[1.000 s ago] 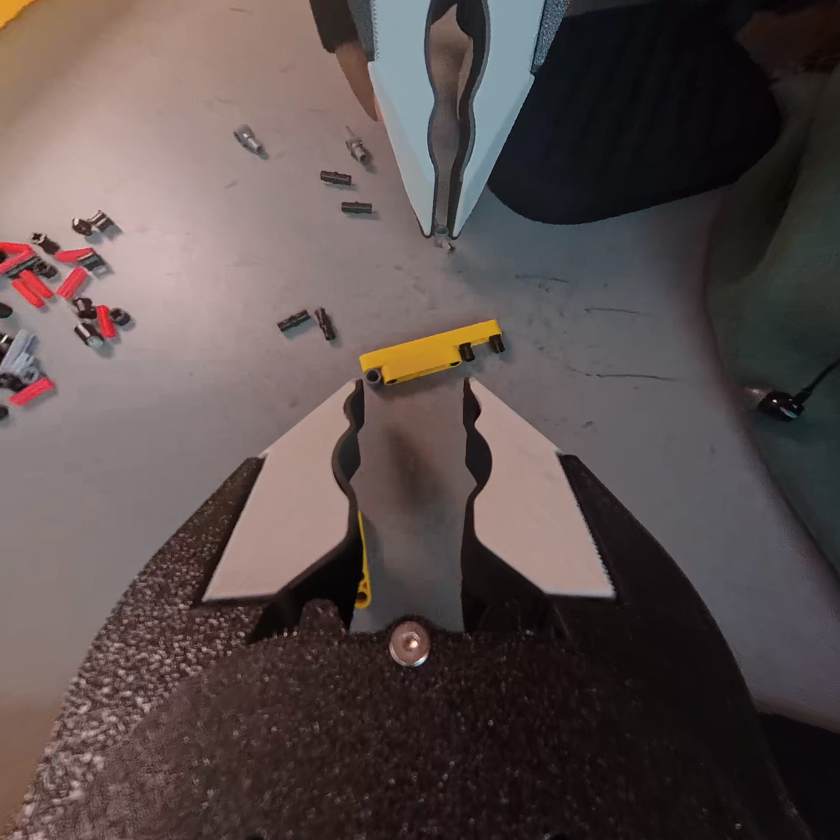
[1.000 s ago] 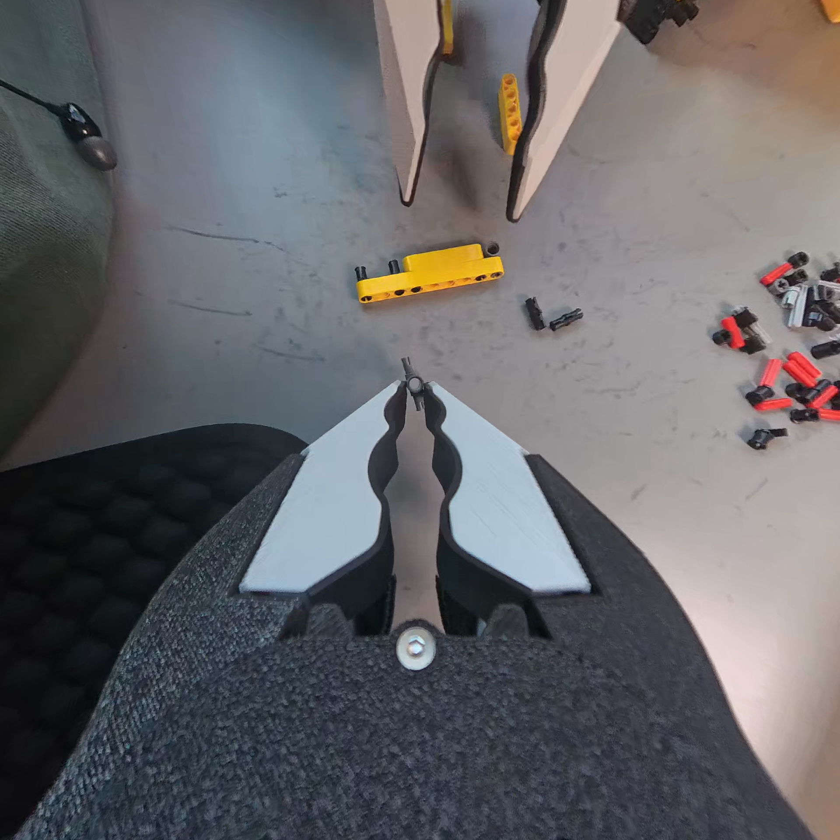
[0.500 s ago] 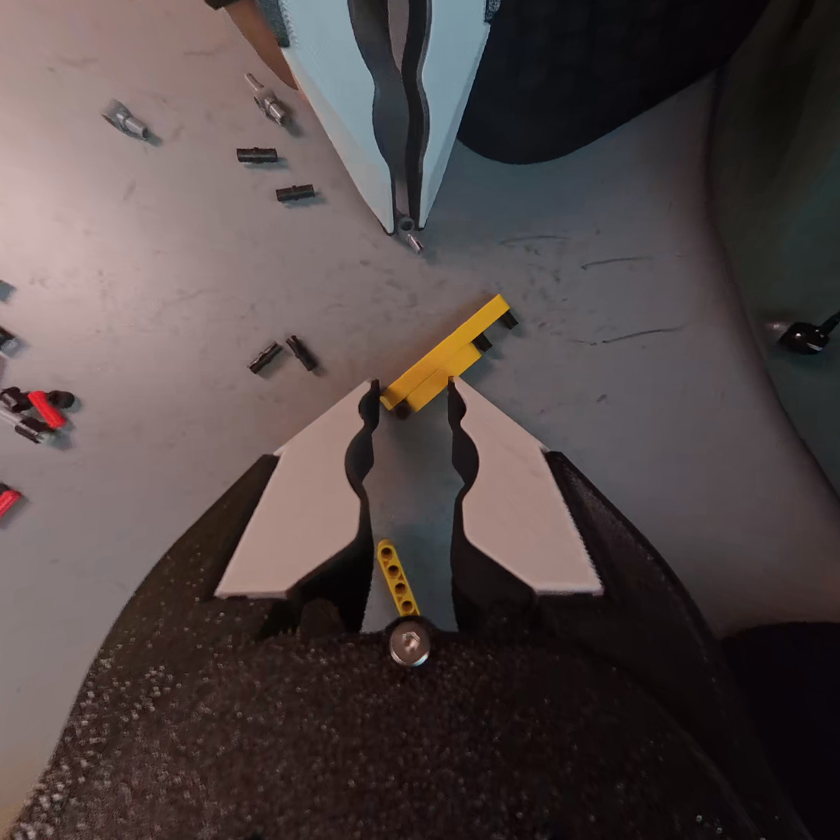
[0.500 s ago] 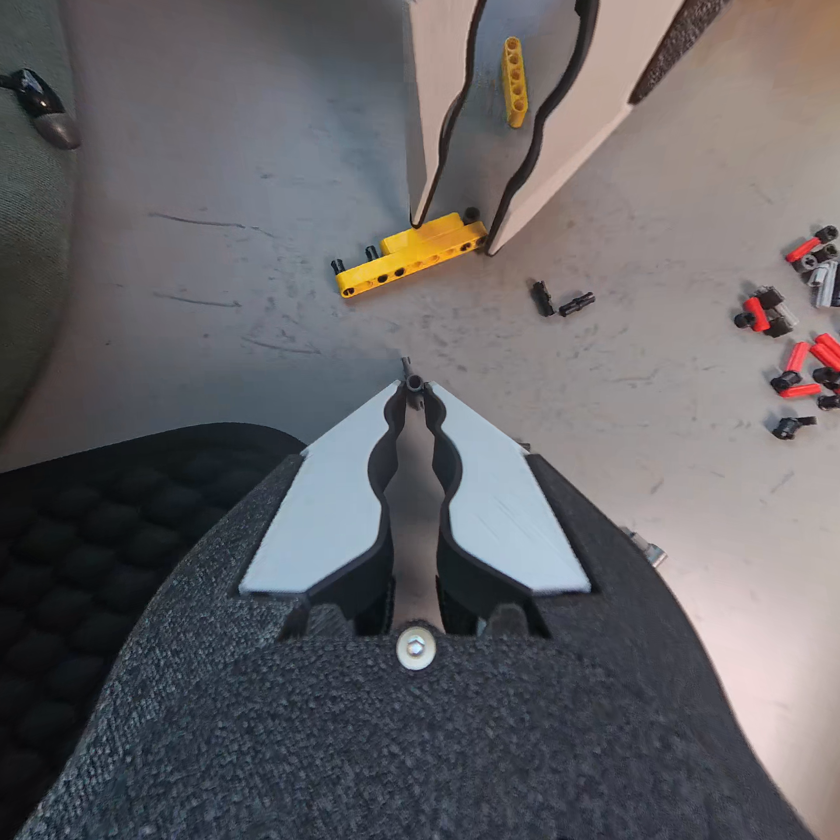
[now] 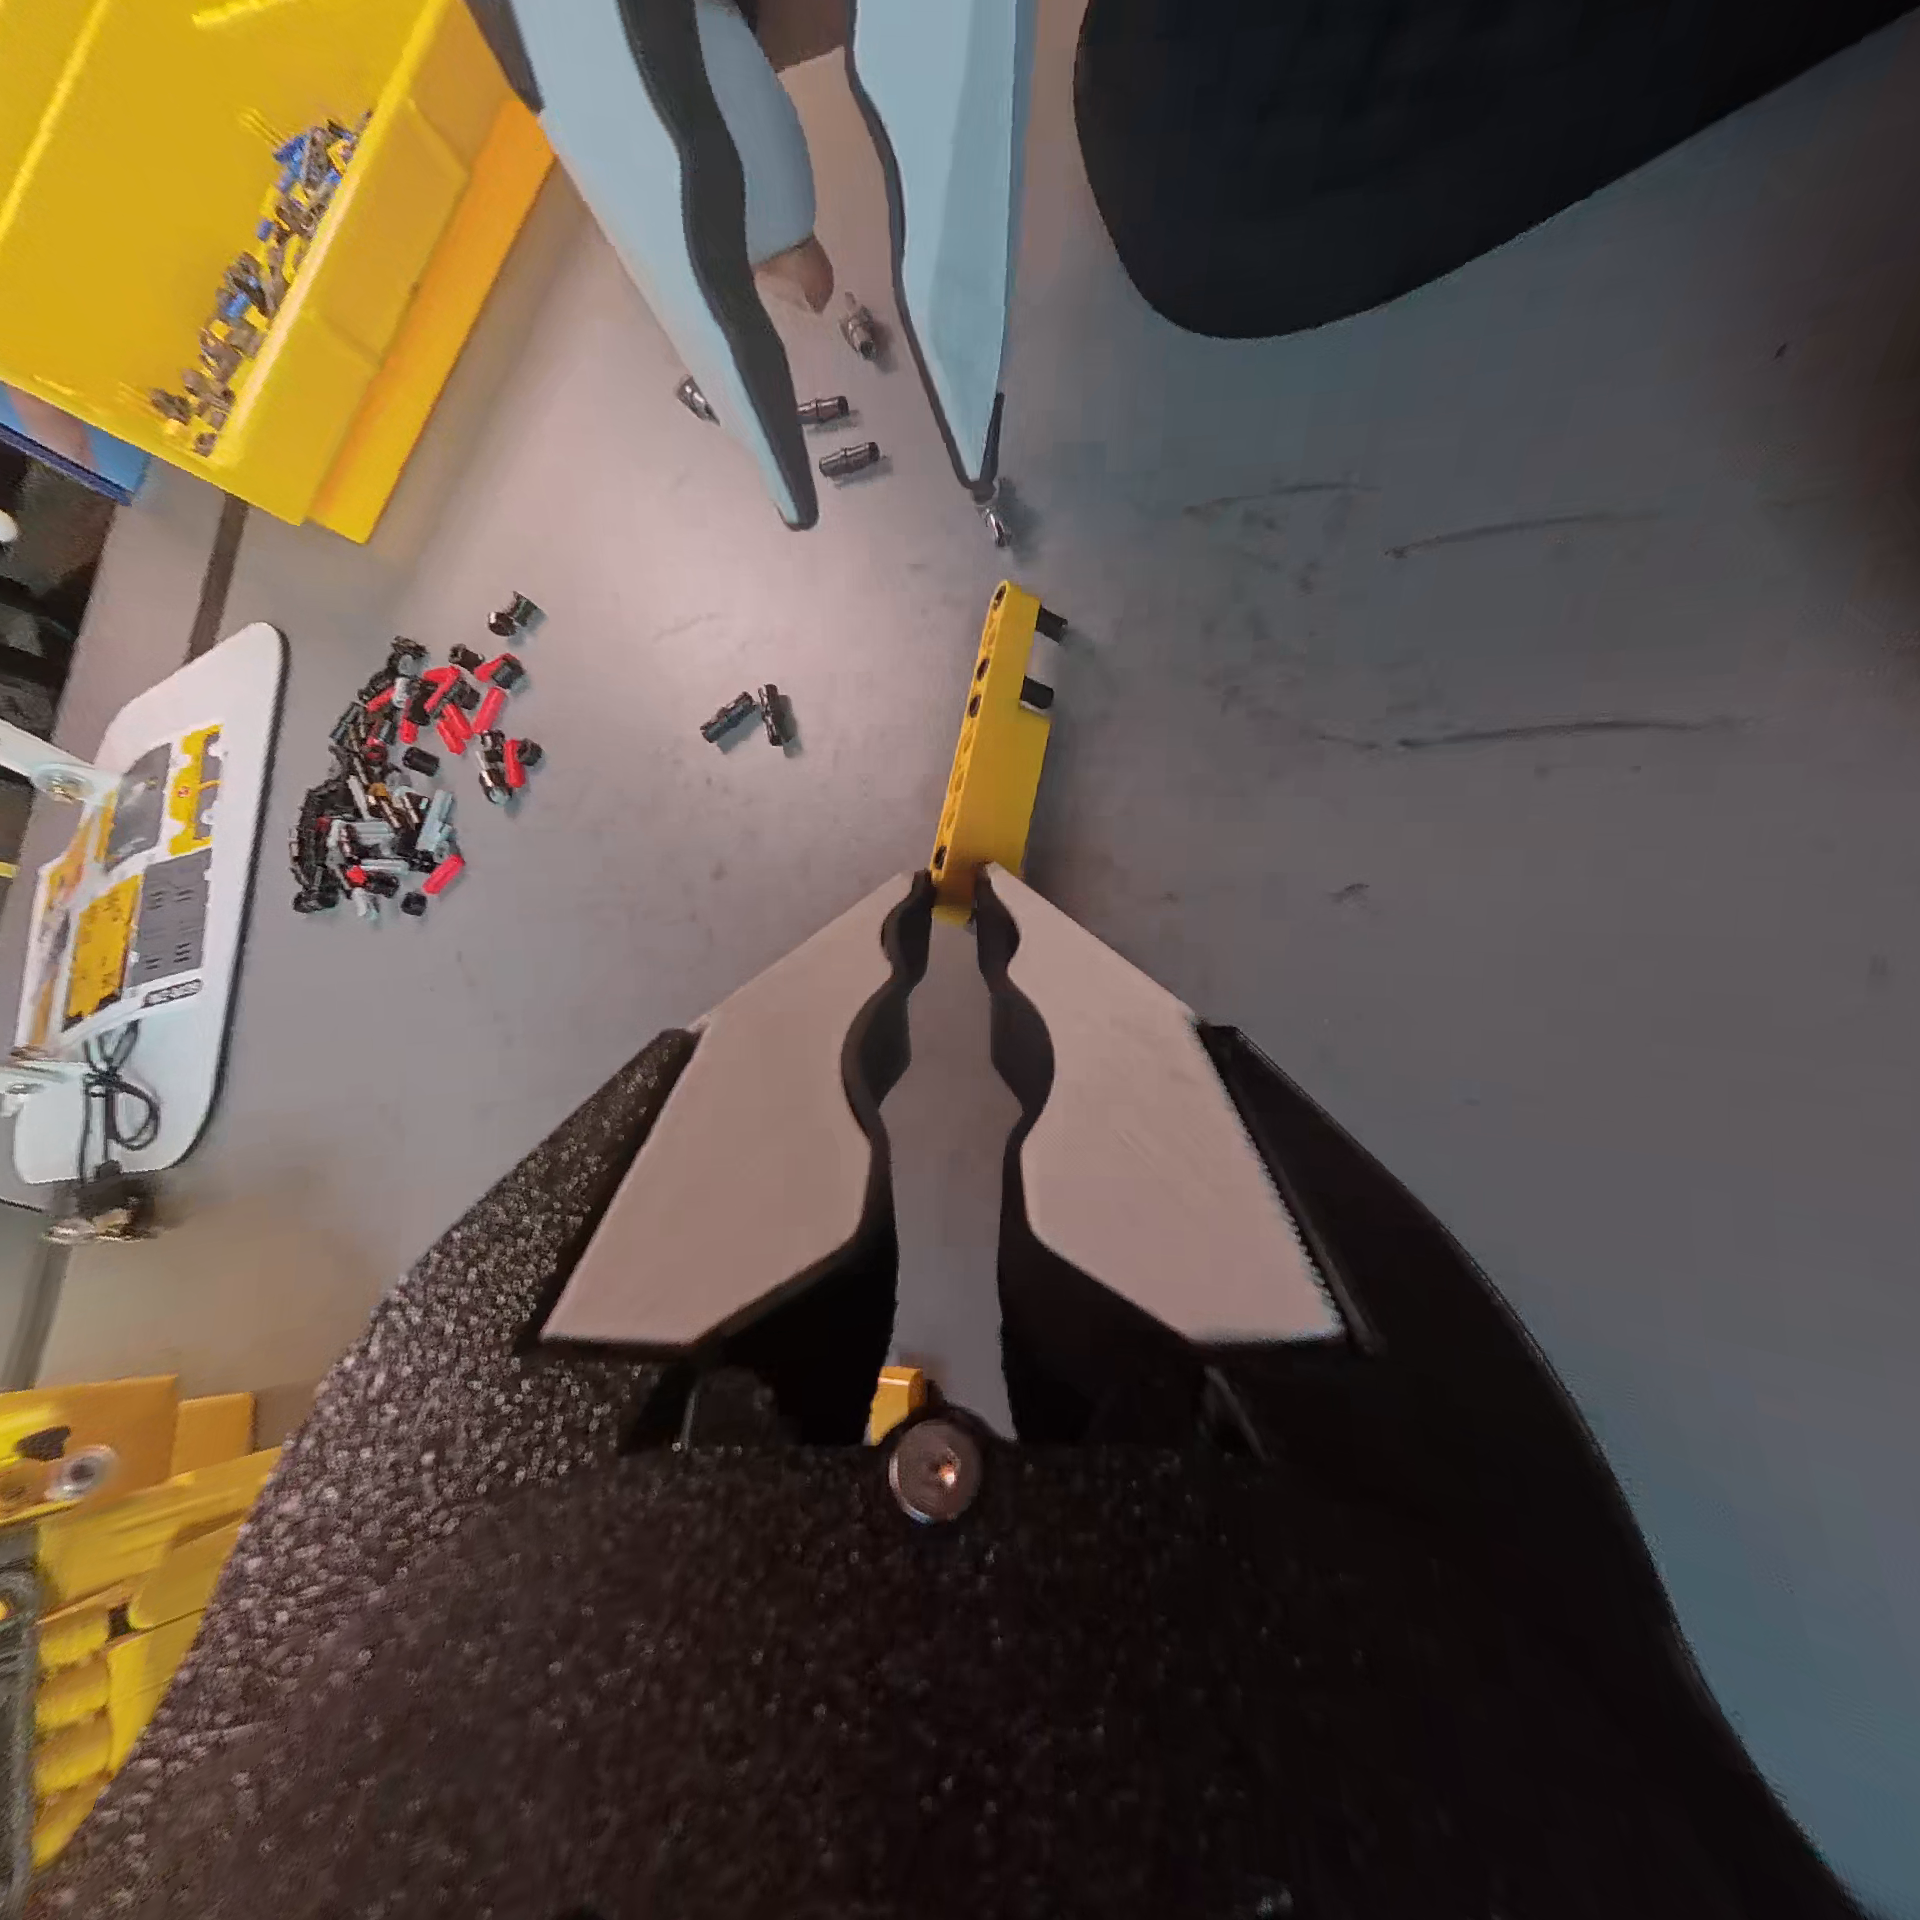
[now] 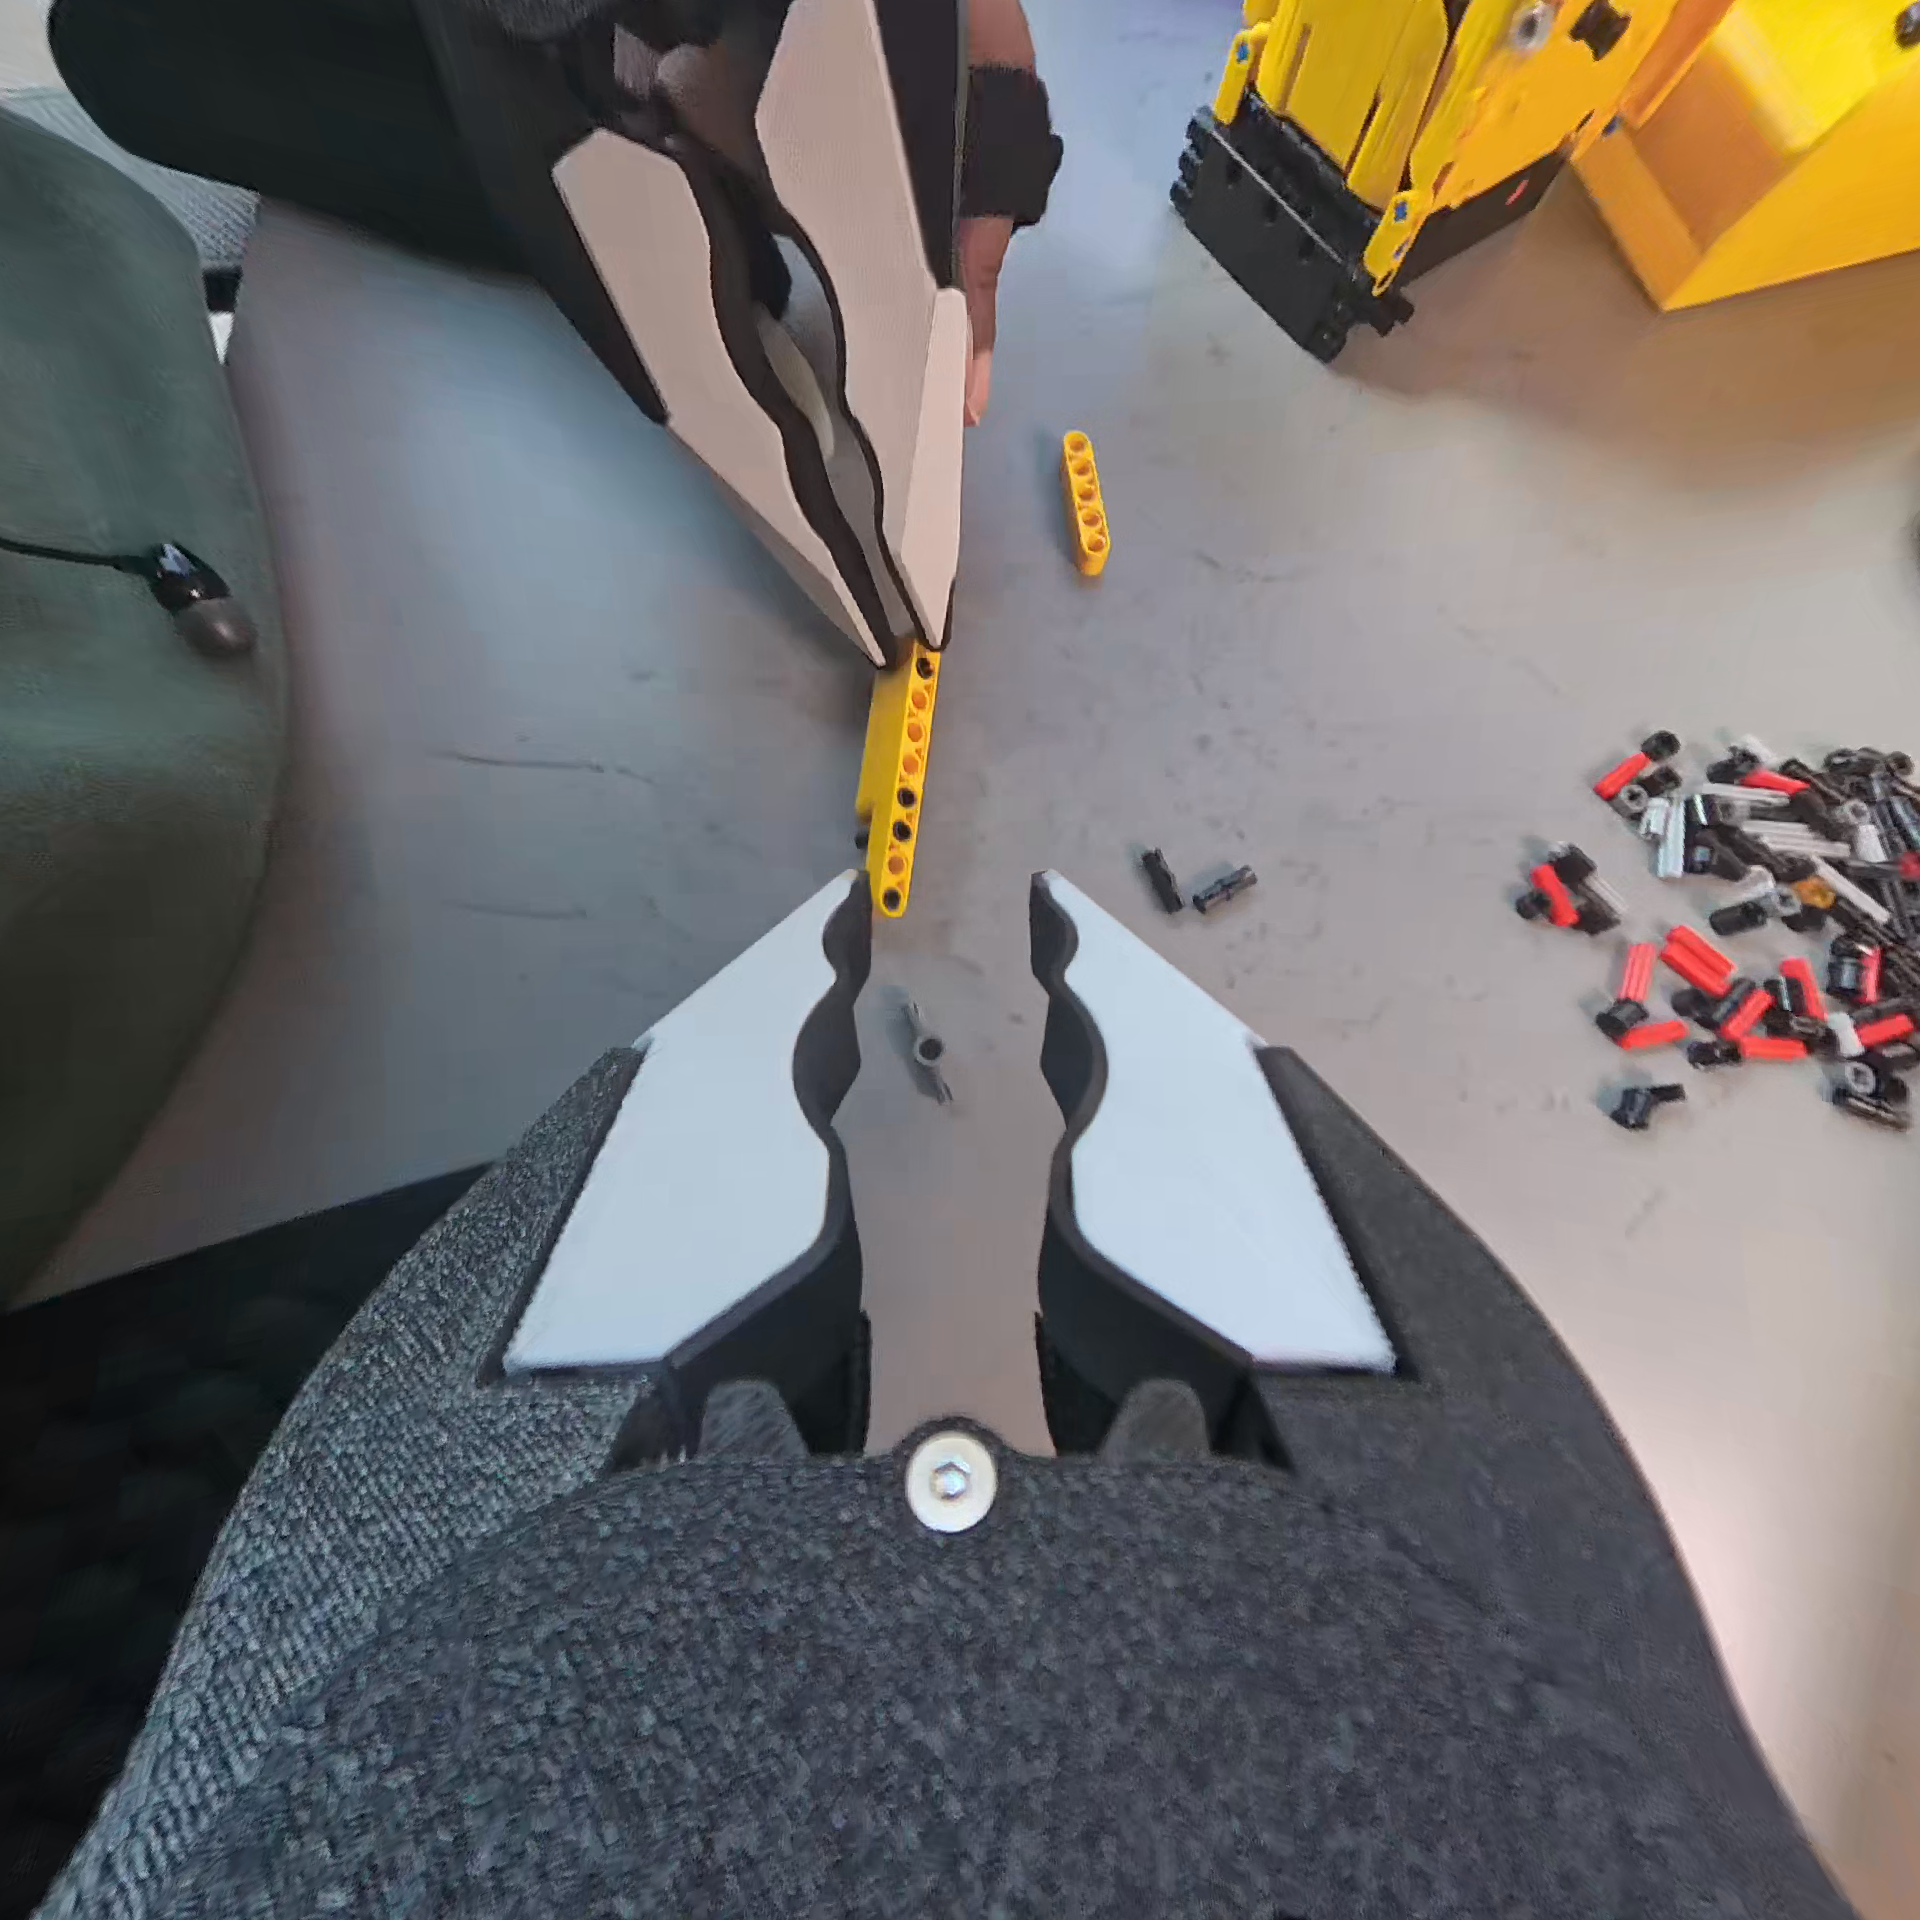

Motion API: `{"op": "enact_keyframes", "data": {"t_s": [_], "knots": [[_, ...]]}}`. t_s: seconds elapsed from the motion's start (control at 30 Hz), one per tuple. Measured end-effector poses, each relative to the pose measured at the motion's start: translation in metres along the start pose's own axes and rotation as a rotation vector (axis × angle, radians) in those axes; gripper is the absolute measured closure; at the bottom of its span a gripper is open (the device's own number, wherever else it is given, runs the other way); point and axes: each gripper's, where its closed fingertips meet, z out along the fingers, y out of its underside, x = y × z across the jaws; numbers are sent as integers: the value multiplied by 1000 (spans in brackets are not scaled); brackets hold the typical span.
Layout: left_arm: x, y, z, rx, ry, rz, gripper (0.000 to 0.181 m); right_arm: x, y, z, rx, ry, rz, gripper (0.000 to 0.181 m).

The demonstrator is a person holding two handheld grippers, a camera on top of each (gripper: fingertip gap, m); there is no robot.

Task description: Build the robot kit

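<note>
1. The grey table (image 6: 1351,644) is lying scuffed and matte; a yellow bin (image 5: 208,208) is sitting at its far edge.
2. The left gripper (image 5: 954,883), fuzzy black with pale wavy fingers, is pinching one end of the yellow holed beam (image 5: 987,748), now lifted and turned lengthwise.
3. The right gripper (image 6: 948,894) is standing spread; the small grey pin (image 6: 923,1049) it was clamping a second ago is lying loose between its fingers.
4. Red and black pegs (image 6: 1766,914) are lying heaped nearby.

Opposed close wrist views, shared tabletop (image 5: 1455,935)
</note>
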Motion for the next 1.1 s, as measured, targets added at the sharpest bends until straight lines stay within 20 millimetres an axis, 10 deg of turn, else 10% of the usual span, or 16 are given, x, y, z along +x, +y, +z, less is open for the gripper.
{"op": "enact_keyframes", "data": {"t_s": [0.43,0.83,1.1], "knots": [[-14,-18,-11,33,-245,282,176,-3,-4,40,-62,-39,-68,174],[-47,-41,-38,449,167,-751,140,29,-46,11,151,367,-466,174],[-50,-47,-40,513,235,-861,166,37,-61,-1,174,586,-666,174]]}}
